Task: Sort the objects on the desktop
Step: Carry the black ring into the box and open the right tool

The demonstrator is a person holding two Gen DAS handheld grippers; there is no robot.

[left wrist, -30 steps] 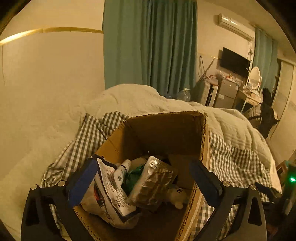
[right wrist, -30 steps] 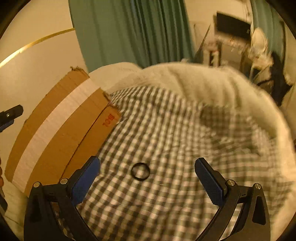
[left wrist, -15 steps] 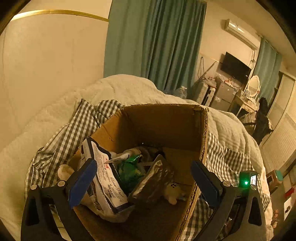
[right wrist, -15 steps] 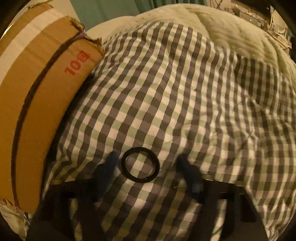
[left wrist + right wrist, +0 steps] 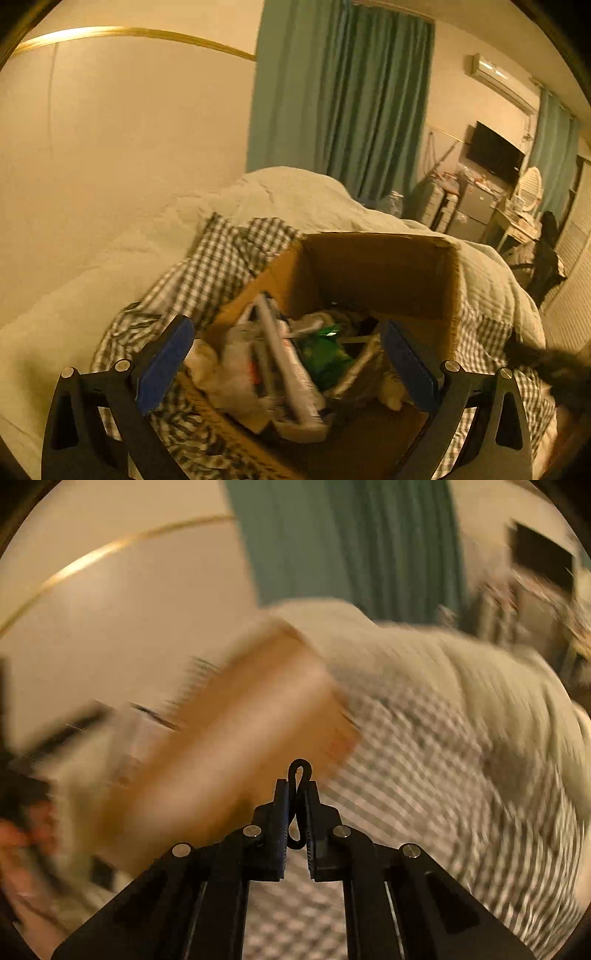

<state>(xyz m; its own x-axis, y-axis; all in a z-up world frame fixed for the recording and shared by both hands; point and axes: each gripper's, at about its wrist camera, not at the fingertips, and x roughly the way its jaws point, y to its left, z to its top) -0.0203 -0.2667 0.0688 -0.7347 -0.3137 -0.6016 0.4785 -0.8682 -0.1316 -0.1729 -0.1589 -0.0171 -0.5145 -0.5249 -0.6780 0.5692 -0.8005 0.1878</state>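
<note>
The left gripper (image 5: 284, 363) is hovering, fingers wide, over the cardboard box (image 5: 376, 273) on the bed. The right gripper (image 5: 297, 797) is pinching the black hair tie (image 5: 300, 771) flat; it should be keeping that squeeze until over the box.

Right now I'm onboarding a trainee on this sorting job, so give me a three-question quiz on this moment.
1. True or false: the right gripper is shut on the black hair tie.
2. What holds the sorted items? A) cardboard box B) drawer C) basket
3. Fill in: the left gripper is ____ and holds nothing.

Key: 1 true. 2 A, the cardboard box on the checked cloth. 3 open.
</note>
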